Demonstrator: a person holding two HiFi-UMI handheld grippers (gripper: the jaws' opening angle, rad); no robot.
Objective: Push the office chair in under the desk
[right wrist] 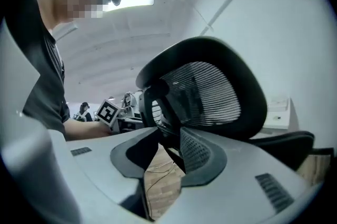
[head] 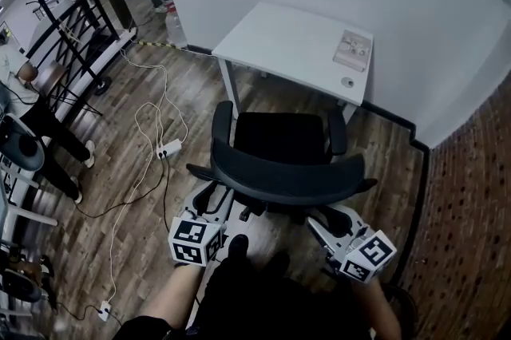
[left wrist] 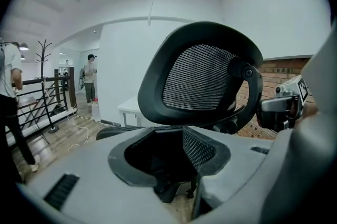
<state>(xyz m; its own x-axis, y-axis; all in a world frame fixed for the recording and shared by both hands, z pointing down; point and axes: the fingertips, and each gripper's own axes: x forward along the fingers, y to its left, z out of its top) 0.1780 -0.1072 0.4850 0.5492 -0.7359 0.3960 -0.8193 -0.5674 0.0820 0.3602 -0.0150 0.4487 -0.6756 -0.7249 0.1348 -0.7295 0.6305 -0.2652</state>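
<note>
The black office chair (head: 279, 171) stands in front of the white desk (head: 287, 39), its seat toward the desk and its mesh backrest toward me. My left gripper (head: 214, 197) sits just behind the backrest's left edge. My right gripper (head: 326, 220) is behind its right side. In the left gripper view the backrest (left wrist: 205, 75) looms above the left gripper (left wrist: 171, 154), whose jaws stand apart and press on nothing. In the right gripper view the right gripper (right wrist: 163, 157) is open, with bare floor in the gap and the backrest (right wrist: 205, 94) close ahead.
A power strip (head: 168, 148) and white cables lie on the wood floor left of the chair. A small box (head: 353, 49) rests on the desk. A black railing and coat rack (head: 48, 3) stand far left with people nearby. A brick wall (head: 471, 195) rises at the right.
</note>
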